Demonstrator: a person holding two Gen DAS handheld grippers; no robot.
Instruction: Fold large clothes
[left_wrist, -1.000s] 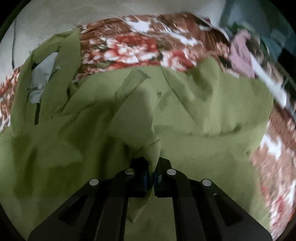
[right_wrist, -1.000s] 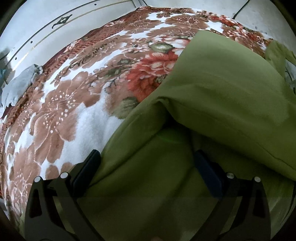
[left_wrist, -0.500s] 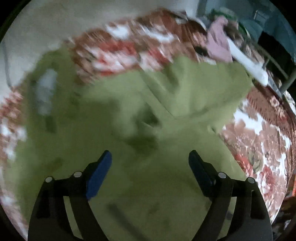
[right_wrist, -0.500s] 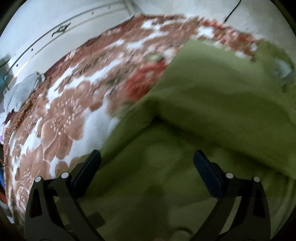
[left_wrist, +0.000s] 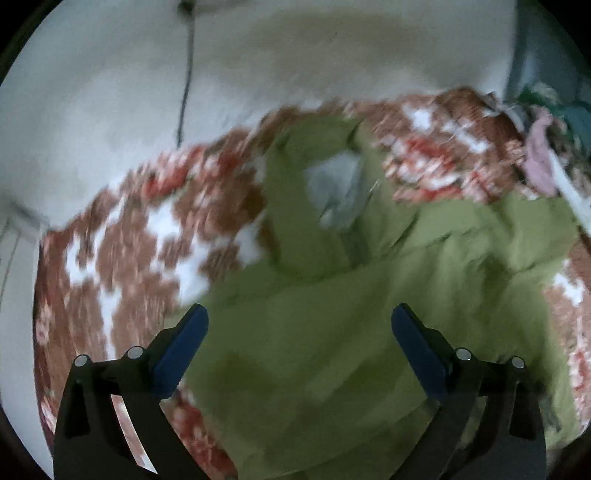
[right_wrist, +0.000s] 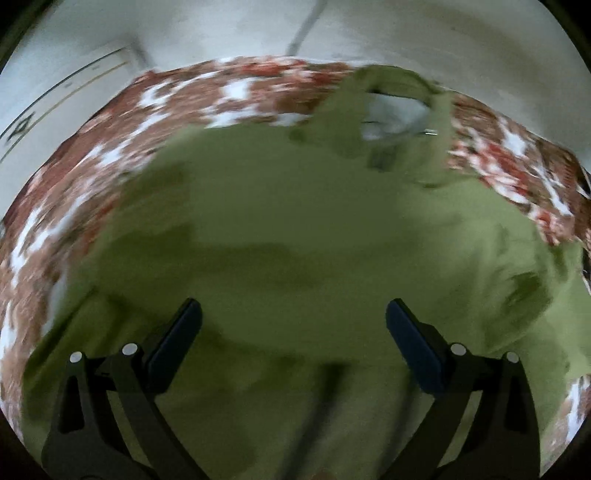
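Across the bed, a floral blanket (left_wrist: 122, 266) w/ red, brown and white blooms covers most of what shows, running from the near left edge to the far wall (left_wrist: 332, 66). On it lies the olive-green garment (right_wrist: 314, 236) — spread over the middle and right of the blanket, rumpled, its hood (left_wrist: 325, 184) at the far end w/ pale grey lining facing up. Both views are blurred. A heap of other clothes (left_wrist: 539, 155), pink and teal among them, sits at the far right edge of the bed. A dark cable (left_wrist: 184, 74) hangs down the wall beyond the blanket. Left gripper (left_wrist: 300, 317) has just been opening; its blue pads stand wide apart above the green cloth, nothing pinched between them. Right gripper (right_wrist: 293, 310) — also spread wide over the garment's near part, pads clear of the cloth.
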